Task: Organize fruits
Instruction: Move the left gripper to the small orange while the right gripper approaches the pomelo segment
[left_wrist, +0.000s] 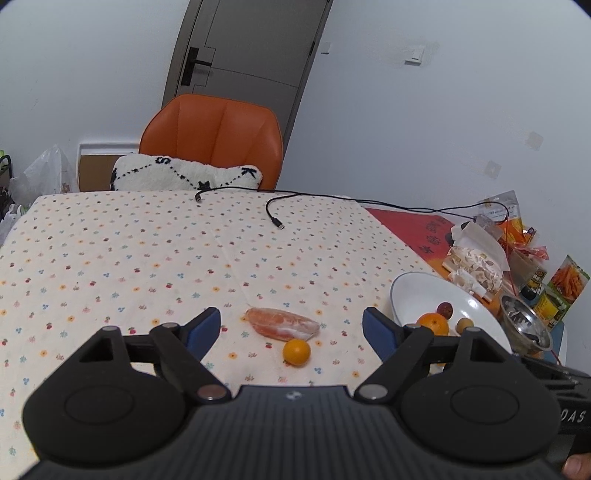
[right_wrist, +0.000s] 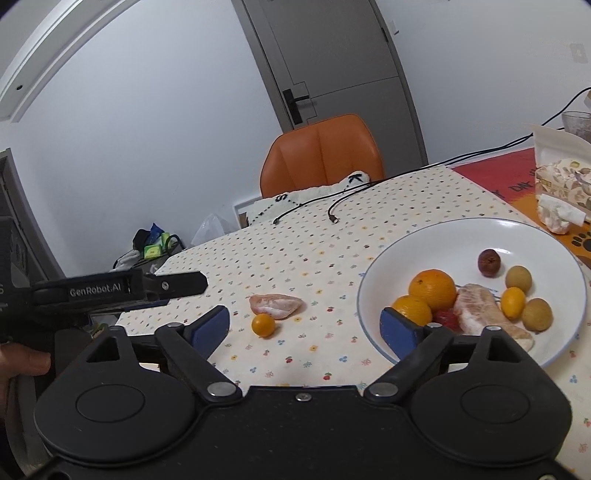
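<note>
Two claws, left claw (left_wrist: 291, 323) and right claw (right_wrist: 304, 325), gape wide and empty above the table (left_wrist: 110, 258), near its right edge's plate (right_wrist: 546, 236).

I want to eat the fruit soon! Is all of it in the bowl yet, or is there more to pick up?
Almost! The white bowl already holds two oranges, a pomelo piece, and several small fruits. Both the left gripper and right gripper are open and hold nothing. Left on the tablecloth: one pomelo segment and one kumquat right beside it.

Black gripper (left_wrist: 291, 325) bodies, blue finger pads (right_wrist: 212, 326), silver screws, "GenRobot.AI" lettering.
</note>
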